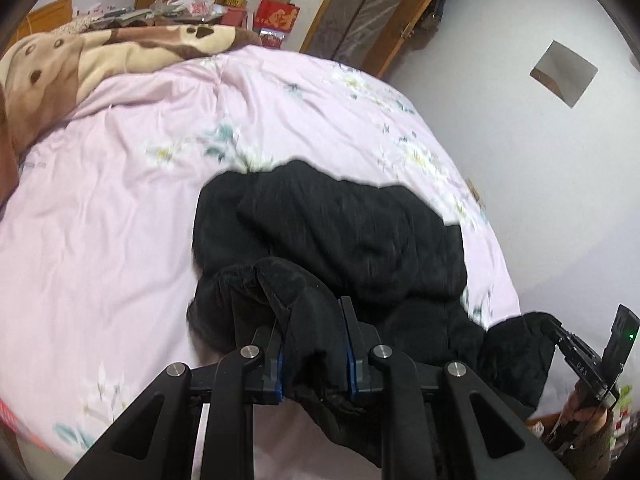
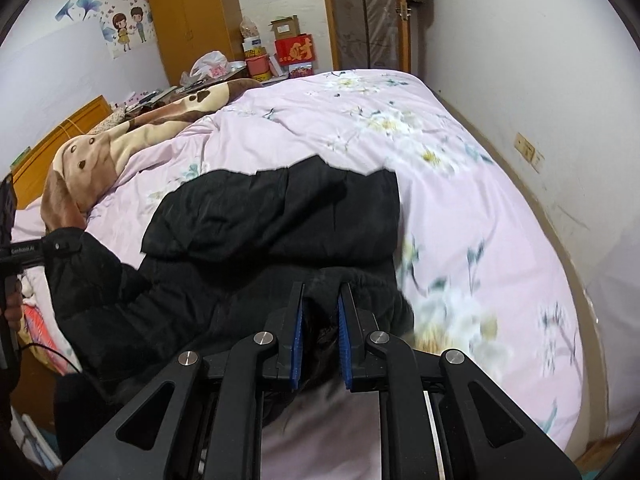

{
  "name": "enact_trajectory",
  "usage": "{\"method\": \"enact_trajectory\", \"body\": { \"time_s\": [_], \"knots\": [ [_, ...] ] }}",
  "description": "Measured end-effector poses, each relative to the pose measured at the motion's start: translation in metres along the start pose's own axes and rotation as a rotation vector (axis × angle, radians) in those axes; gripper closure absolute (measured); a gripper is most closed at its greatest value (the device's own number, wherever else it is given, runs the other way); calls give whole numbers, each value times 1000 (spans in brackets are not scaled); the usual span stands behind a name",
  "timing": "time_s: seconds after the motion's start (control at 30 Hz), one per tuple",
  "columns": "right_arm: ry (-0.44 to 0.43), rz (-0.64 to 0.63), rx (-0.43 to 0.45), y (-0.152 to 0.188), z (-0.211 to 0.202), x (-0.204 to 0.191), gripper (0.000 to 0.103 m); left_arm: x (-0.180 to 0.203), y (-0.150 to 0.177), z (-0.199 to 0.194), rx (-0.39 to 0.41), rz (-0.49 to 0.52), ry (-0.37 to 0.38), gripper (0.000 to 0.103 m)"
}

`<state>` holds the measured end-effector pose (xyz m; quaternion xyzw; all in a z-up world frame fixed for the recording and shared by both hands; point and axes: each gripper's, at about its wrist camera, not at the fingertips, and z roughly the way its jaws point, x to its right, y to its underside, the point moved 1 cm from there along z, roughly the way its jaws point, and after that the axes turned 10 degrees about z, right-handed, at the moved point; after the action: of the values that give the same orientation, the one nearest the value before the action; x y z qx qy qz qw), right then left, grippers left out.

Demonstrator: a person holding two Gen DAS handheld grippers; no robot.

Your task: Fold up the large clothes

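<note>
Both tools gripping black coat, near hem

Left tool [image 1: 312,320] and right tool [image 2: 320,312] are clamping the black coat [image 1: 340,224] on the bed [image 1: 120,200]; only the right view is showing the wall stickers [image 2: 120,28] at 10 o'clock.

- The left wrist view is taken from just behind the left gripper [image 1: 312,344], tilted down over the bed [image 1: 120,200], close above the black coat [image 1: 340,232].
- The right wrist view is taken from behind the right gripper [image 2: 320,332], likewise tilted down and close to the same coat [image 2: 280,216].
- Shared by both views are the bed, the coat, the brown blanket [image 1: 100,56], the red box [image 2: 295,50] and the door [image 2: 368,12].
- Each gripper is caught at the edge of the other view.
</note>
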<state>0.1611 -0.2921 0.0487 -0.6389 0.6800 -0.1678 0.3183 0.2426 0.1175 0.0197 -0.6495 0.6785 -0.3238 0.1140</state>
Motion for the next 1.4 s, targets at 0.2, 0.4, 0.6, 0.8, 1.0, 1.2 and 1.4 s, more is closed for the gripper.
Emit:
{"method": "enact_trajectory", "body": {
  "time_s": [0.2,0.4,0.6,0.8,1.0,1.2,1.4],
  "knots": [
    [19,15,9,-55,30,0,88,-13,-55,28,21,-8,-75,82],
    [34,26,-32,-107,77,2,88,-44,-96,79,-29,-86,-105,81],
    [61,75,-126,-149,135,11,87,-75,-125,133,-108,-170,-112,79],
    [124,175,-145,-183,172,21,82,-102,-140,156,-111,-259,-97,72],
    [145,152,-54,-194,163,28,81,-121,-151,116,97,-239,-123,47],
    [69,50,2,-176,145,41,52,-132,-135,106,56,-116,-75,29],
    [-18,6,-99,-139,171,59,36,-123,-100,154,-69,-32,-31,29]
  ]
}}
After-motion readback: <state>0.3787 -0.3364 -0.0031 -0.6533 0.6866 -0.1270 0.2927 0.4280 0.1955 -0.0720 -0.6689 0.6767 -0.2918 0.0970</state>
